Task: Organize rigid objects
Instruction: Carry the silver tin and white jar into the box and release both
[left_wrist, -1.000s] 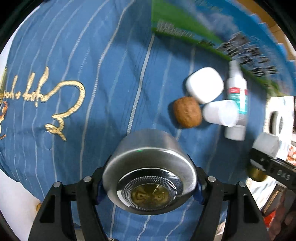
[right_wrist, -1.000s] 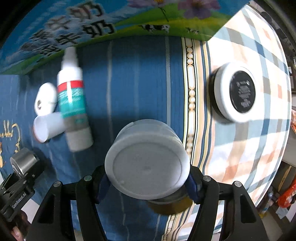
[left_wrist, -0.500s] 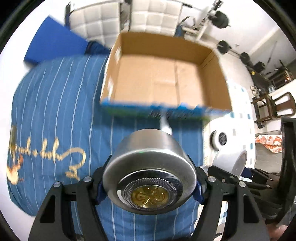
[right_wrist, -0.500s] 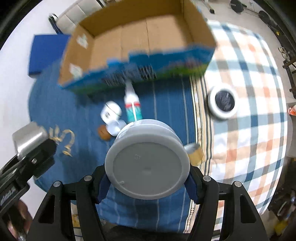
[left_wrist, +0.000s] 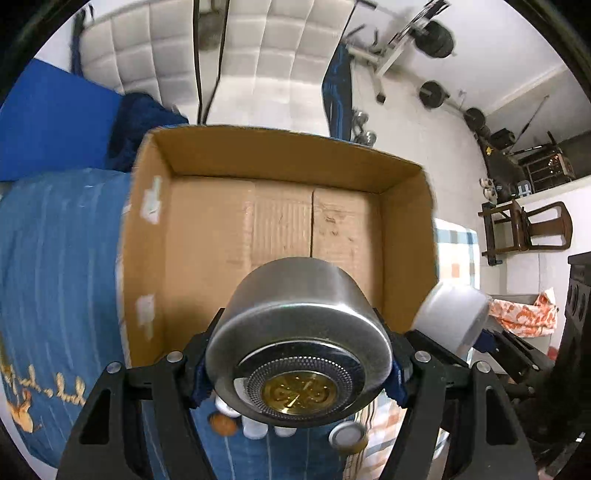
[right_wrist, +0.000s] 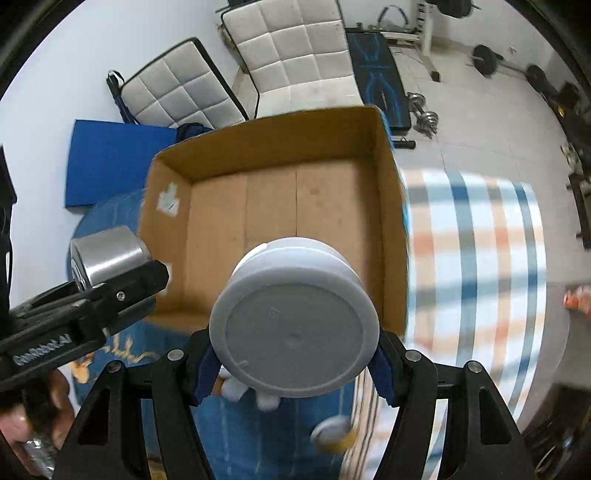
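My left gripper (left_wrist: 299, 369) is shut on a round silver metal tin (left_wrist: 295, 328) with a gold emblem, held above the near edge of an open, empty cardboard box (left_wrist: 207, 236). My right gripper (right_wrist: 293, 365) is shut on a round white plastic jar (right_wrist: 293, 317), held above the same box (right_wrist: 273, 221). The jar also shows in the left wrist view (left_wrist: 450, 317), and the tin in the right wrist view (right_wrist: 107, 254). Small white containers (left_wrist: 255, 428), a walnut (left_wrist: 221, 424) and a gold-sided tin (left_wrist: 347, 437) lie below on the blue cloth.
The box stands on a bed with a blue striped cloth (left_wrist: 55, 258) and a plaid sheet (right_wrist: 480, 240). Behind are white padded chairs (right_wrist: 295, 55), a blue mat (right_wrist: 110, 162), gym weights (right_wrist: 487, 59) and a wooden chair (left_wrist: 524, 229).
Both grippers have risen from the cloth and swung forward over the box with the tin and the jar. The box now fills the middle of both views.
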